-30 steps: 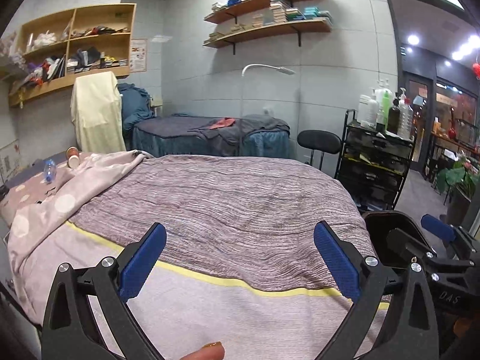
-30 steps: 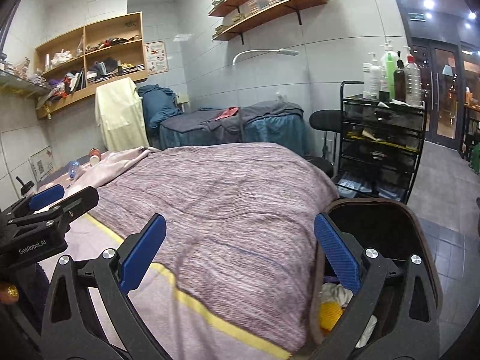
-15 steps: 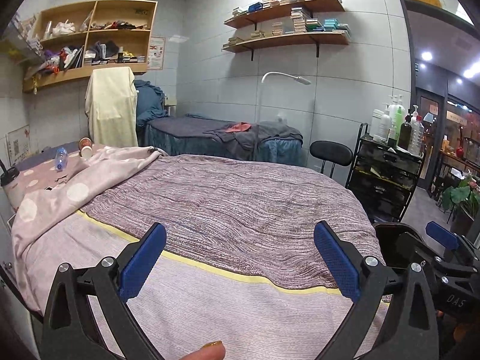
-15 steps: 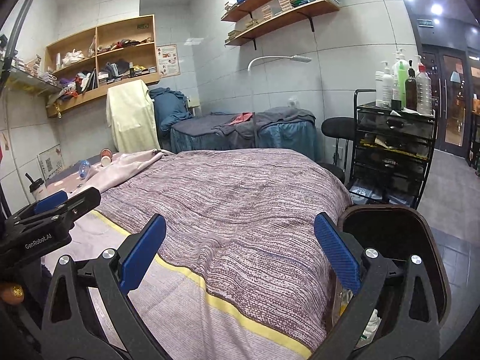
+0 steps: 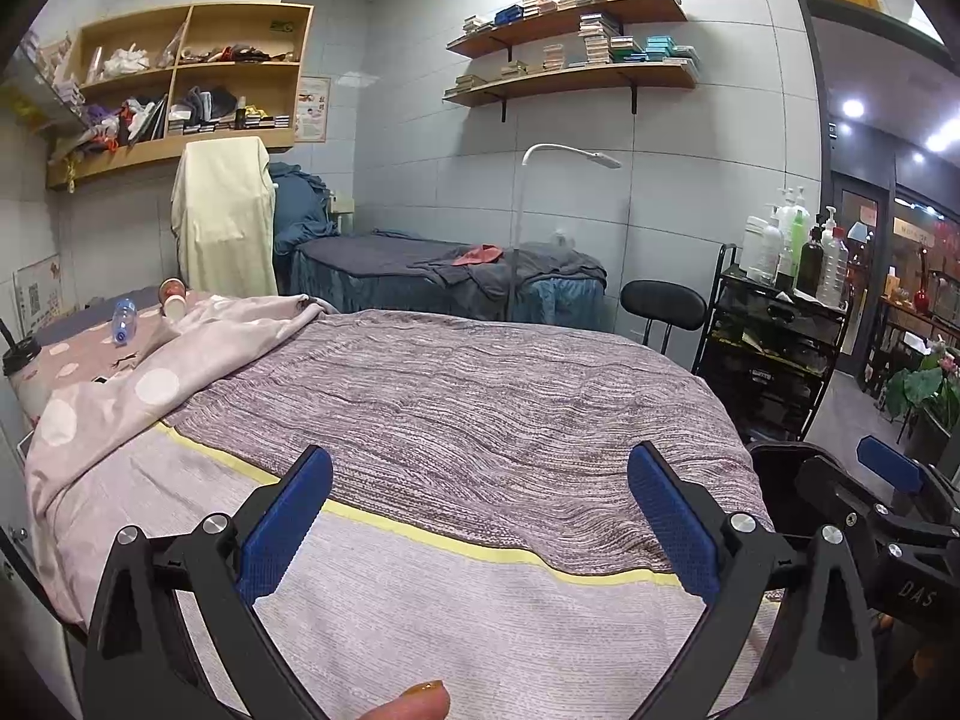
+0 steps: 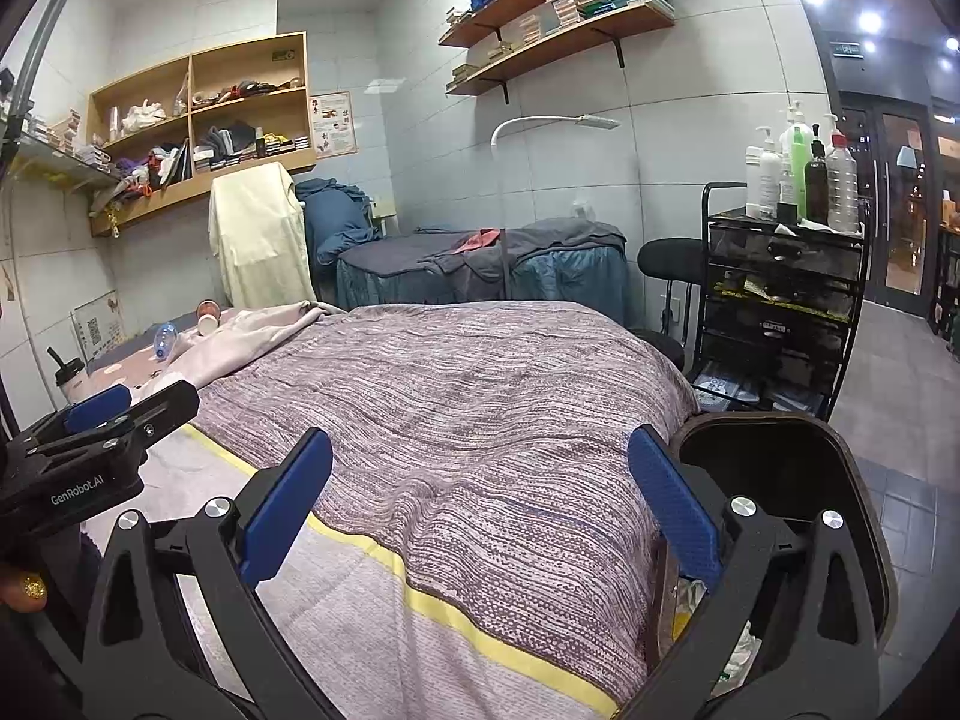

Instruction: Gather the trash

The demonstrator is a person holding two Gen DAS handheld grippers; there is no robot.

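A clear plastic bottle (image 5: 123, 319) and two small cups (image 5: 173, 297) lie at the far left end of the bed (image 5: 480, 408), on the spotted pink cover; they also show in the right wrist view (image 6: 163, 341). A dark trash bin (image 6: 780, 468) with some trash inside stands at the bed's right corner. My left gripper (image 5: 480, 528) is open and empty above the bed's near end. My right gripper (image 6: 480, 516) is open and empty, its right finger in front of the bin.
A dark lidded cup (image 5: 18, 360) stands at the bed's left edge. A black trolley (image 5: 774, 348) with bottles and a black stool (image 5: 660, 306) stand to the right. A second bed (image 5: 444, 282) and a floor lamp (image 5: 540, 156) are behind.
Both grippers have risen and pulled back a little; more of the bed's left end and the bin shows. Both stay open.
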